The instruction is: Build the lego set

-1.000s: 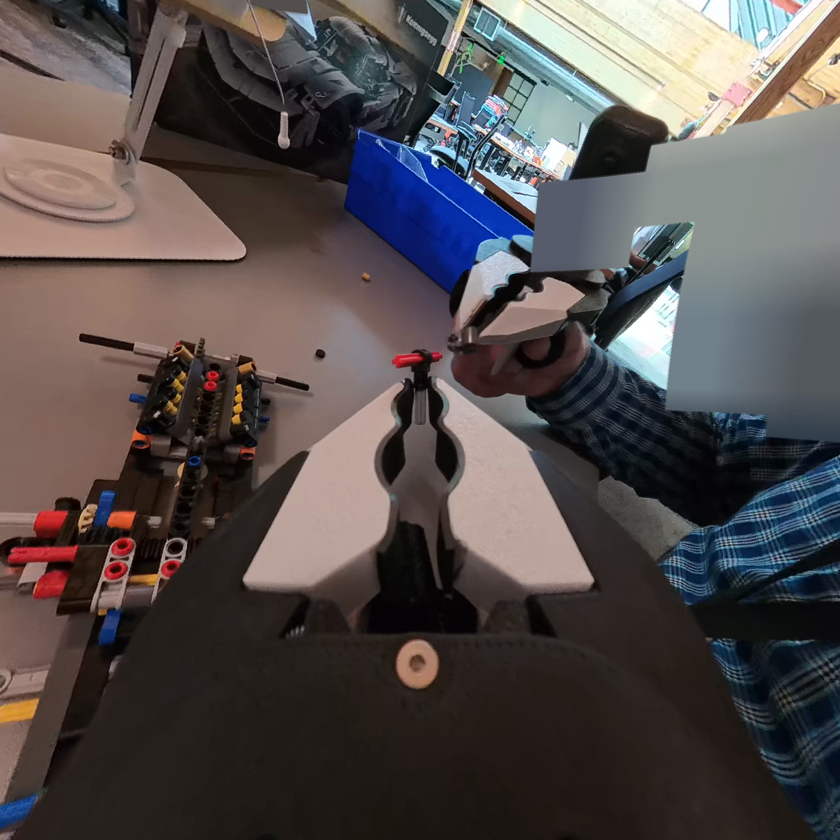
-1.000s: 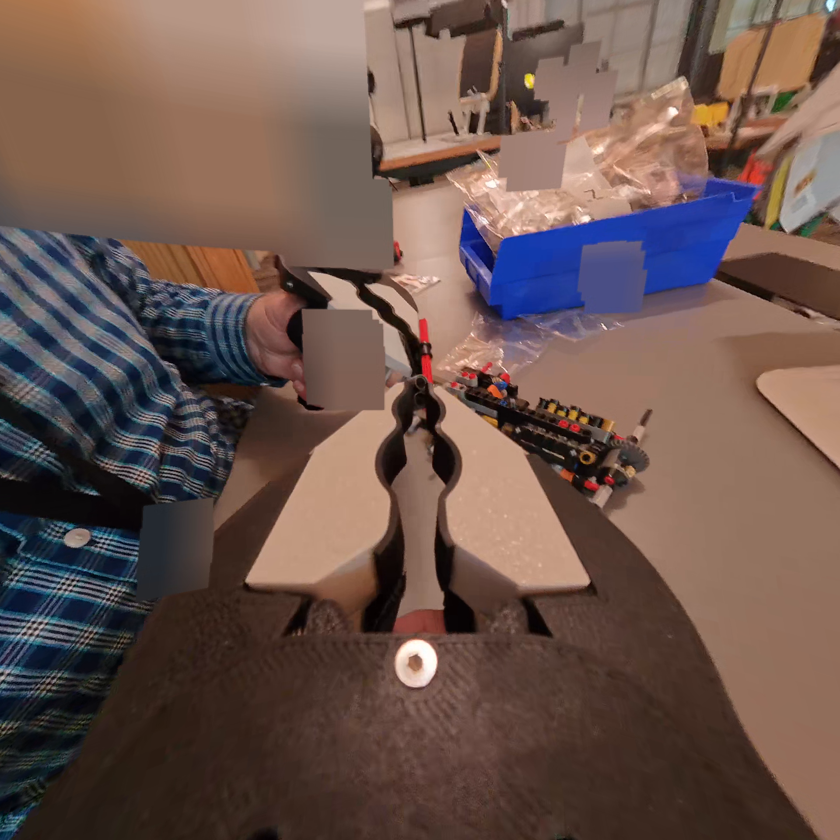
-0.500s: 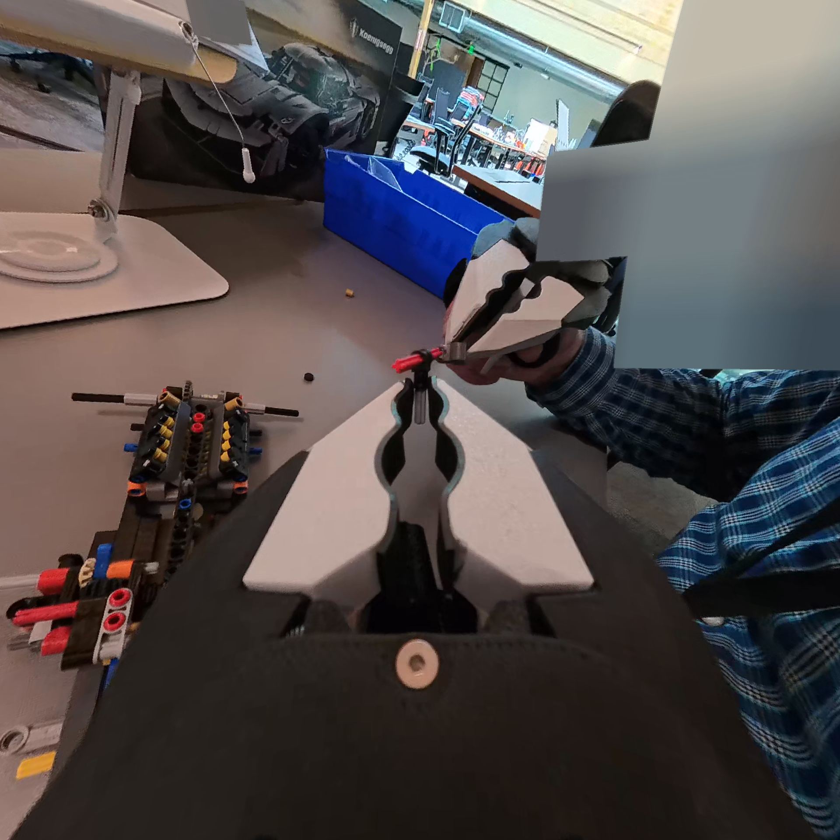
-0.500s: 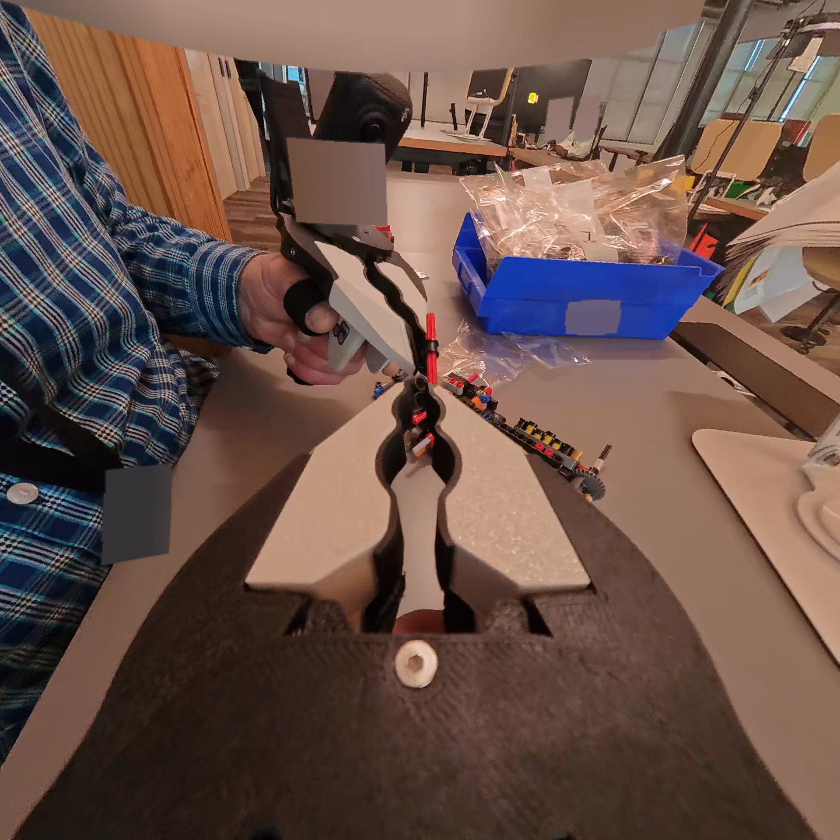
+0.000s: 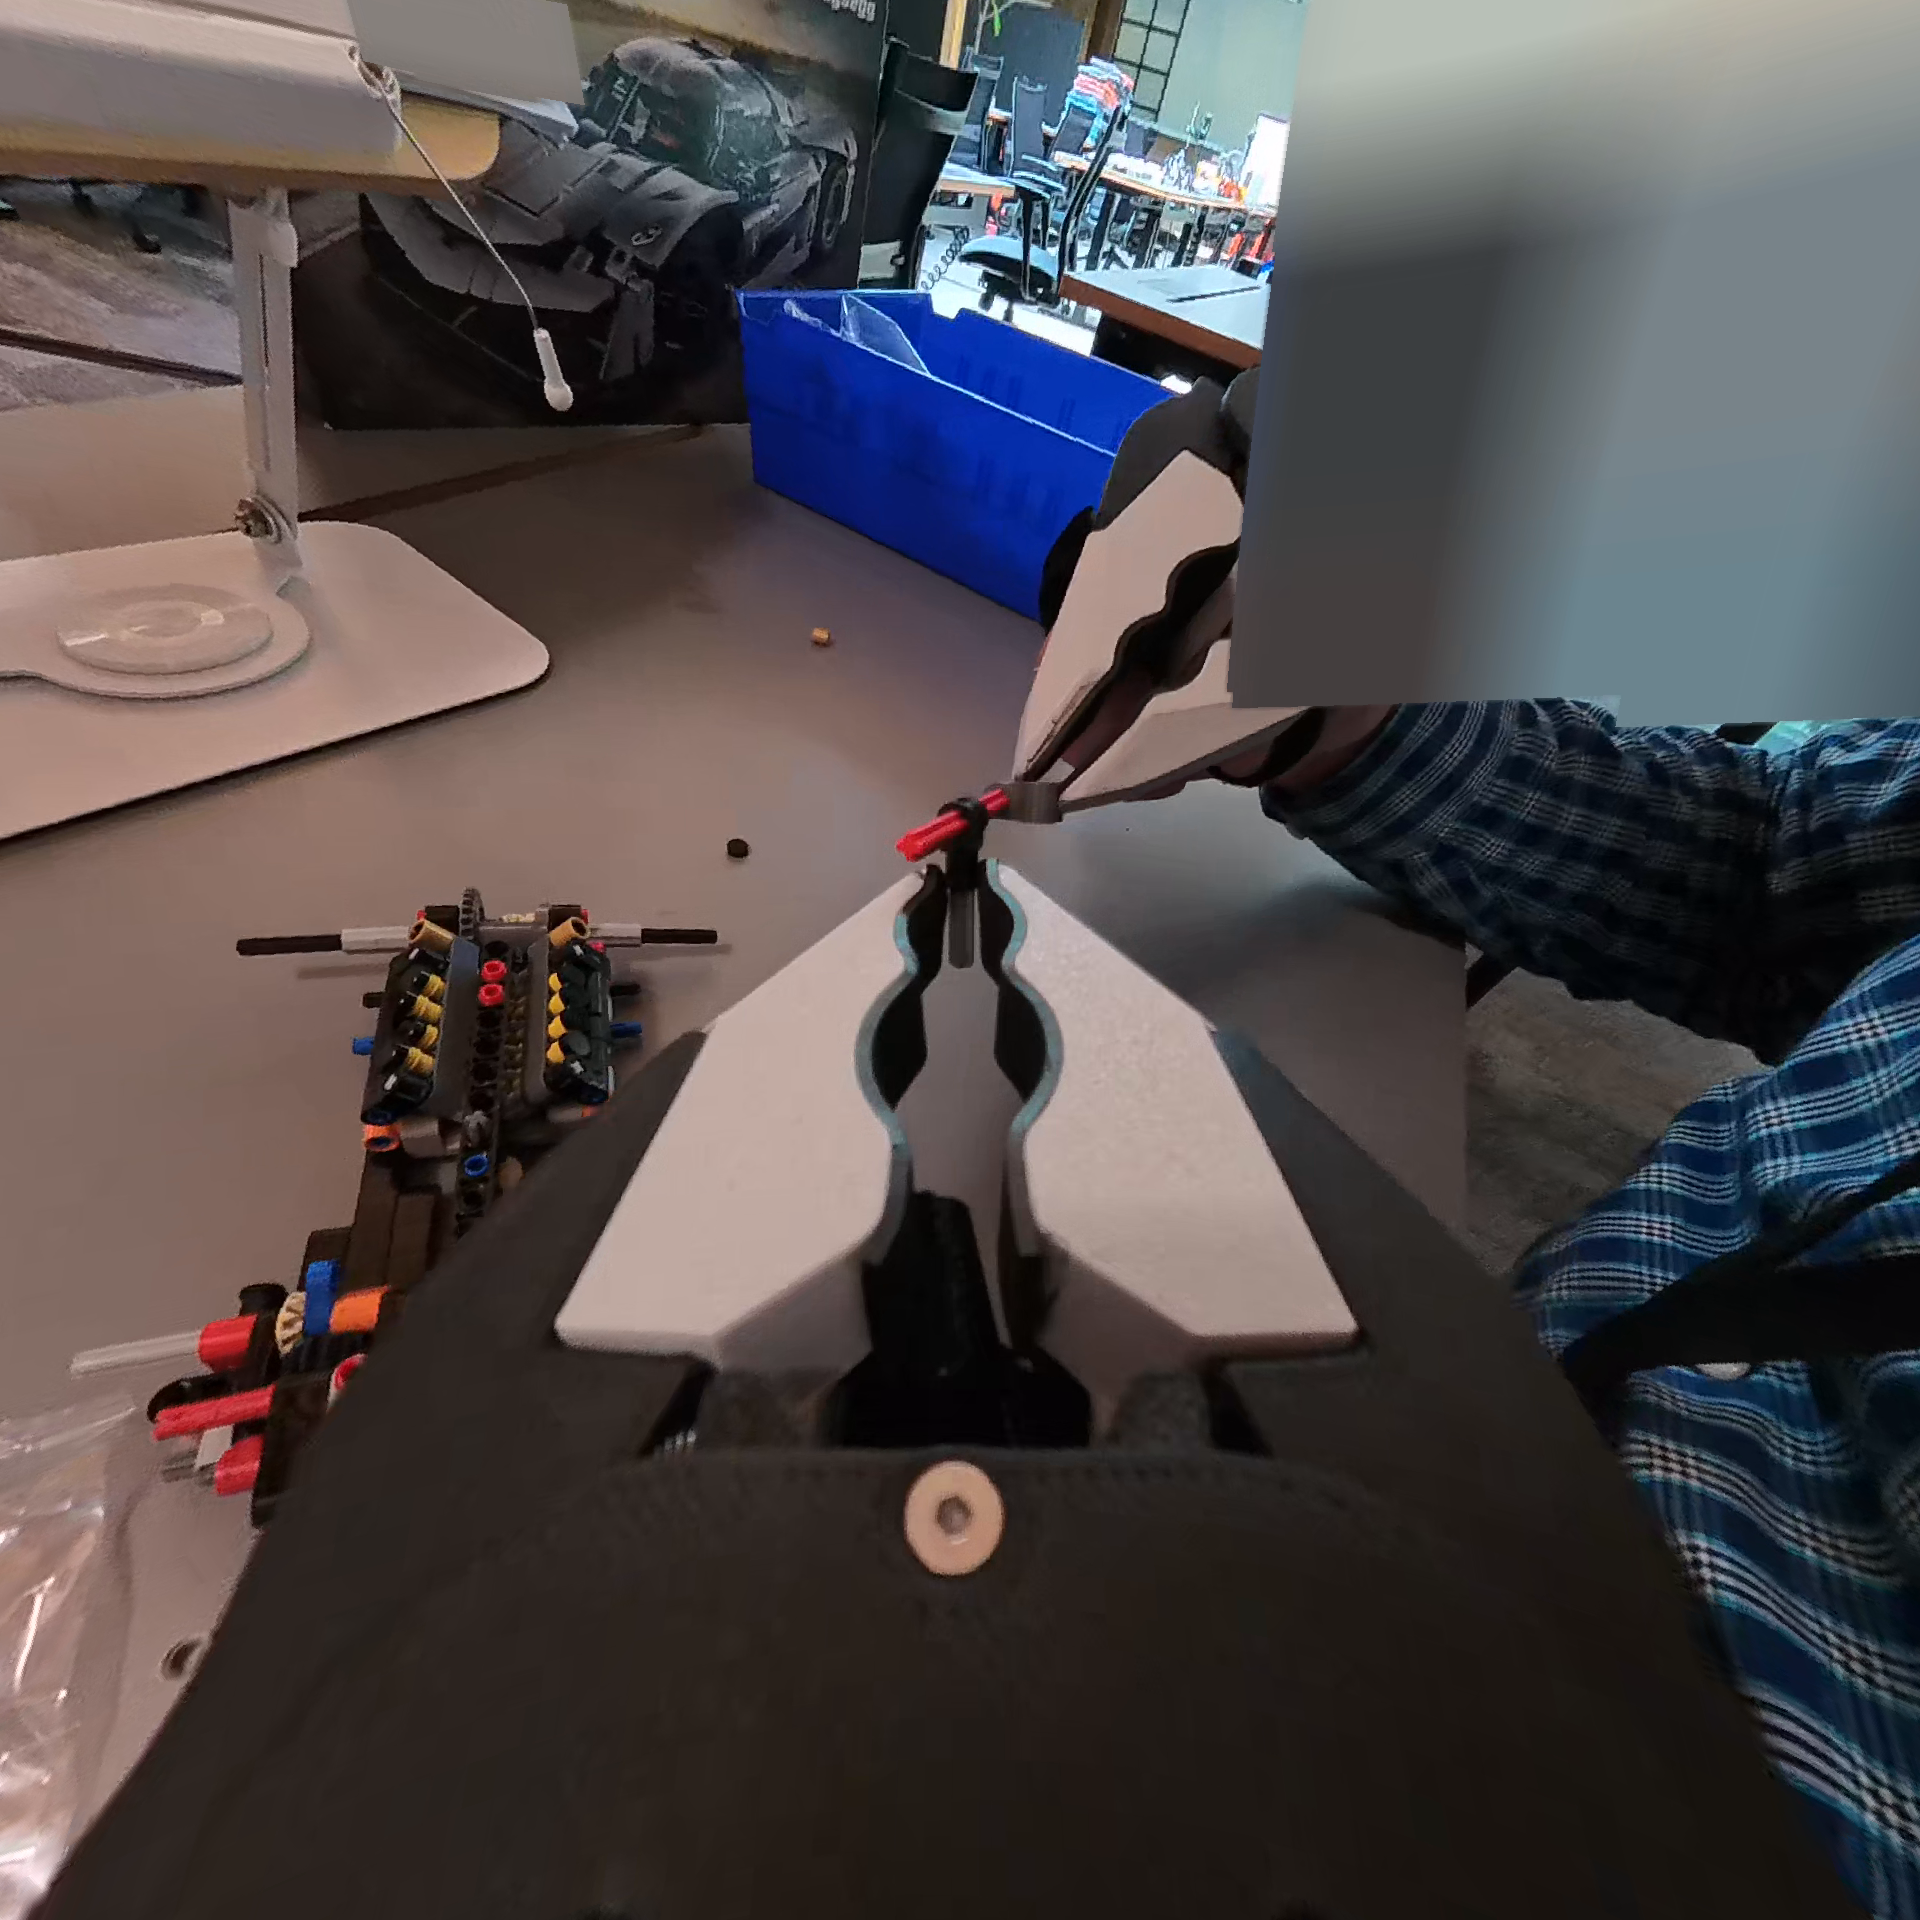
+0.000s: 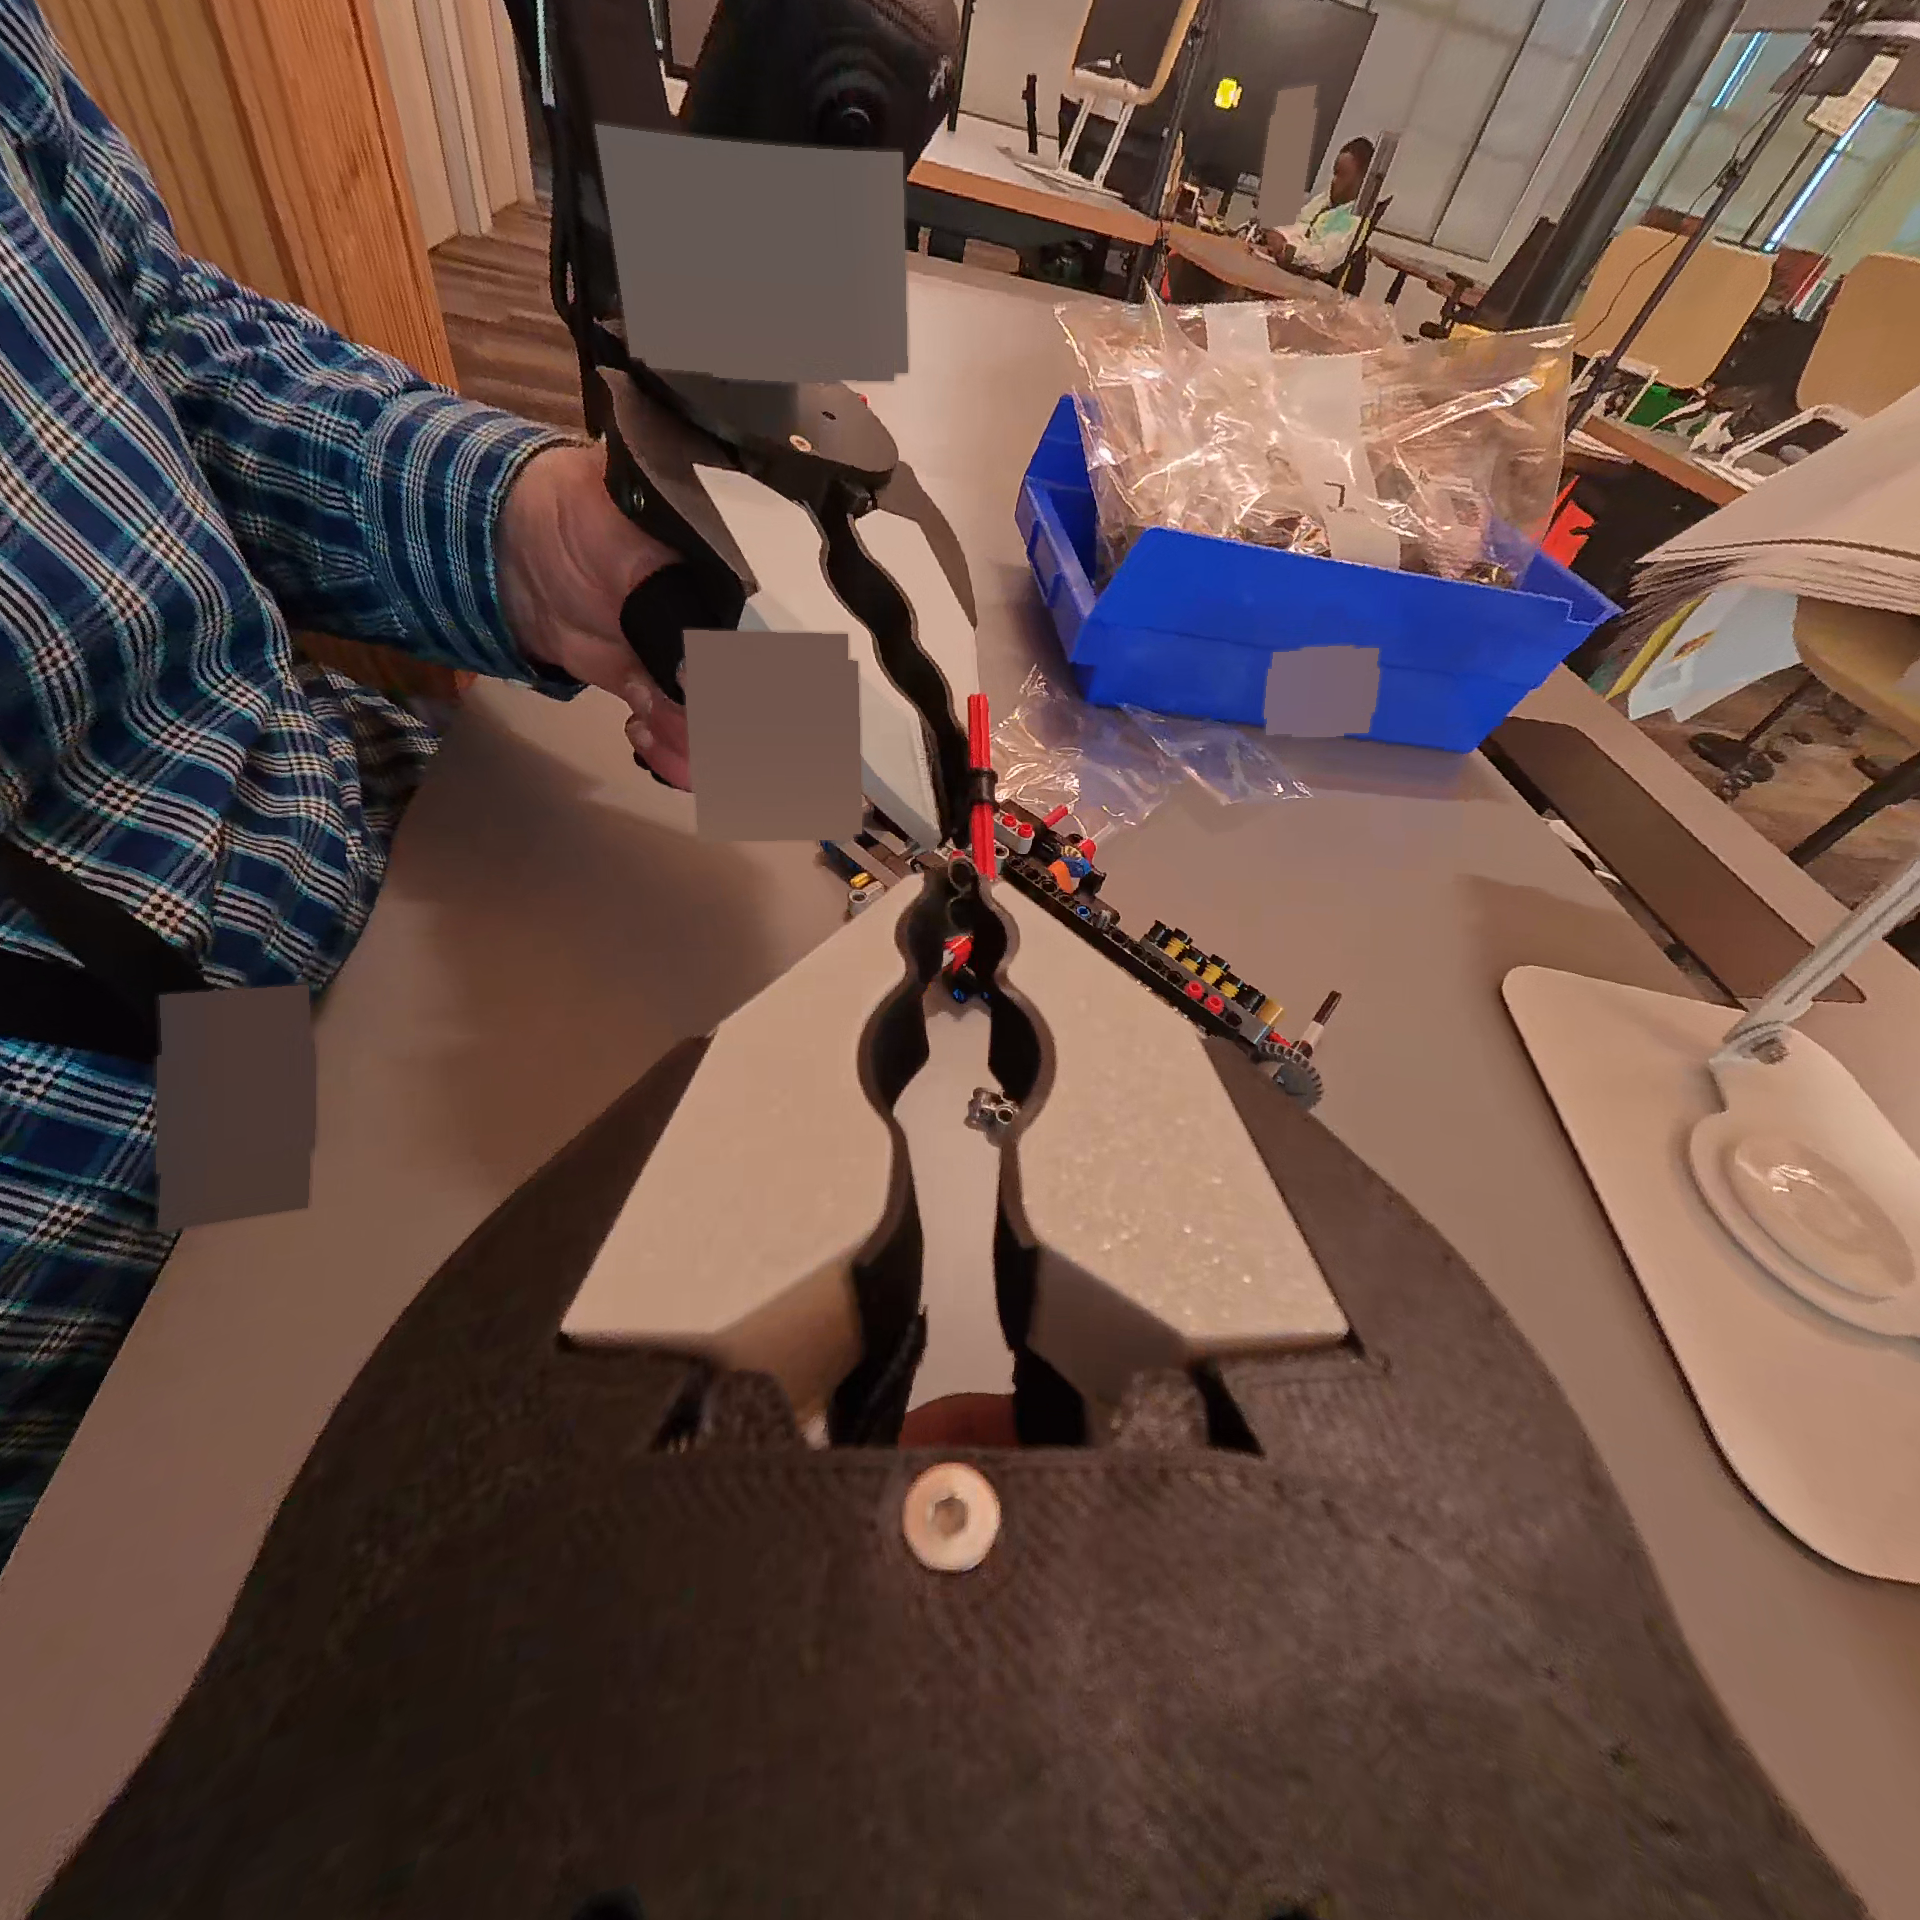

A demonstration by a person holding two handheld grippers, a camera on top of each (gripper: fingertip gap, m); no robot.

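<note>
My left gripper (image 5: pixel 958 883) is shut on a short grey pin (image 5: pixel 961 925) topped by a black connector that carries a red axle (image 5: pixel 935 831) crossways. My right gripper (image 6: pixel 961 883) is shut on a small dark grey connector (image 6: pixel 961 875), which meets the end of the red axle (image 6: pixel 977 748). In the left wrist view the right gripper (image 5: pixel 1029 795) comes in from the right, tips at the axle's right end. The partly built black lego chassis (image 5: pixel 488 1029) lies on the grey table to the left, and it also shows in the right wrist view (image 6: pixel 1174 945).
A blue bin (image 6: pixel 1299 644) of plastic bags stands at the back. A white stand base (image 5: pixel 208 644) is at the far left. Small loose pieces (image 5: pixel 737 848) lie on the table, one grey piece (image 6: pixel 992 1112) under my right gripper. A person's plaid sleeve (image 5: pixel 1558 862) is on the right. Both grippers' tips are close together, under 4 cm apart.
The two grippers have come together: the right gripper's grey connector, apart from the red axle a second ago, now touches its end. Both grippers stay shut.
</note>
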